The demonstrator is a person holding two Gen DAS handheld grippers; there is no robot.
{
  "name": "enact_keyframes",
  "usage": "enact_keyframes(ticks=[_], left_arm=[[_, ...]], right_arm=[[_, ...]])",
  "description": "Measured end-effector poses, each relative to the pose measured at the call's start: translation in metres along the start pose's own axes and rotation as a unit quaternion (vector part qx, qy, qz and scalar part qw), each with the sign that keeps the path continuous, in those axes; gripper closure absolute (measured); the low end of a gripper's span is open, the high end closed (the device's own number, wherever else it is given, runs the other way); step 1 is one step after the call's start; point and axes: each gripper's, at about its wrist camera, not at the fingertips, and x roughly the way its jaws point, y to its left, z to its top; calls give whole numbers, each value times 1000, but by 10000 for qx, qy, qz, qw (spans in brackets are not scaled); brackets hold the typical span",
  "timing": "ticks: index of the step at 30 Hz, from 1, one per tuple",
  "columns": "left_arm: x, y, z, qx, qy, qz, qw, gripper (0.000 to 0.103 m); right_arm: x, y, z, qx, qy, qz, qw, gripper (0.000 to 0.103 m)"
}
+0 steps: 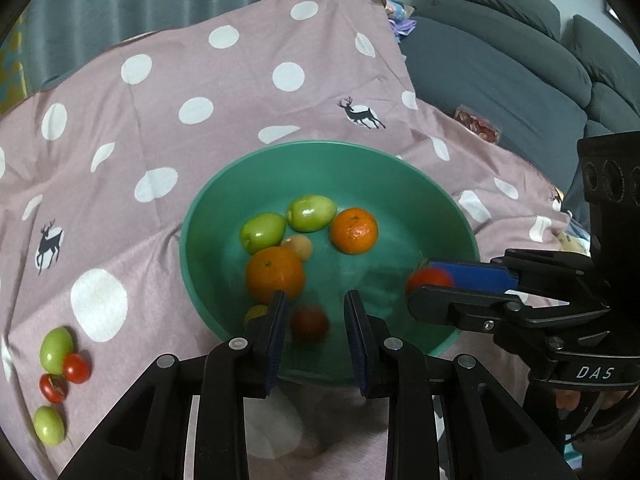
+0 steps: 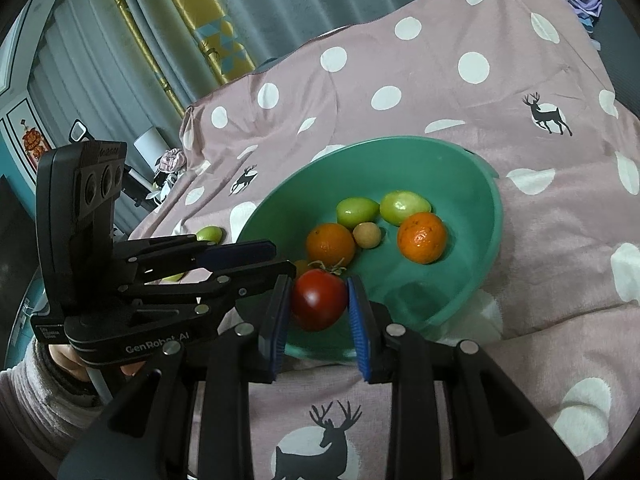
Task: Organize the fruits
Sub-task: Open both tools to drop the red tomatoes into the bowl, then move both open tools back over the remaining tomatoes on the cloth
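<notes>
Right gripper [image 2: 319, 300] is pinching a red tomato [image 2: 319, 299] over the green bowl [image 2: 460, 160]; only the left view is showing the left gripper [image 1: 316, 312], closed and empty.

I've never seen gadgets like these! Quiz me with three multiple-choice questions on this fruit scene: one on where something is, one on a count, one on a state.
1. Where is the small tan fruit?
A. on the sofa
B. inside the green bowl
C. between gripper fingers

2. How many oranges lie in the bowl?
A. one
B. two
C. four

3. What is the right gripper doing?
A. clamping a red tomato
B. hanging open and empty
C. clamping an orange

Answers:
1 B: it sits among the fruit in the bowl.
2 B: two show in both views.
3 A: both blue pads press the tomato's sides.
</notes>
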Motion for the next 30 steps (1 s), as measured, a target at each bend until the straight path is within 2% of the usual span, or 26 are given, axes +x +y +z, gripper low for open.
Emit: enact_keyframes(ticks=[3, 8, 10, 11, 17, 21, 25, 30], left_arm=[[-3, 7, -1, -160, -20, -37, 9999, 75], [-26, 23, -6, -462, -310, -36, 9984, 67], [-38, 32, -11, -556, -425, 87, 9975, 56], [-43, 37, -14, -591, -471, 181, 9970, 55], [-66, 71, -42, -948, -532, 605, 9922, 54], [-72, 88, -57, -1084, -505, 859, 9891, 55], [-70, 97, -65, -1102, -503, 860, 9889, 54], [-56, 104, -67, -994, -307, 883, 9906, 55]], right_arm=[[-3, -5, 1, 142, -80, 10, 9999, 71], [-23, -19, 3, 394, -426, -39, 9983, 63], [-33, -30, 4, 551, -599, -94, 9966, 60], [-38, -35, 4, 653, -677, -102, 9955, 58], [-56, -57, 1, 955, -1007, -194, 9901, 55], [-60, -61, -1, 985, -1132, 2, 9887, 54], [-57, -61, 7, 832, -1168, 299, 9892, 54], [-49, -64, 21, 622, -1183, 569, 9894, 52]])
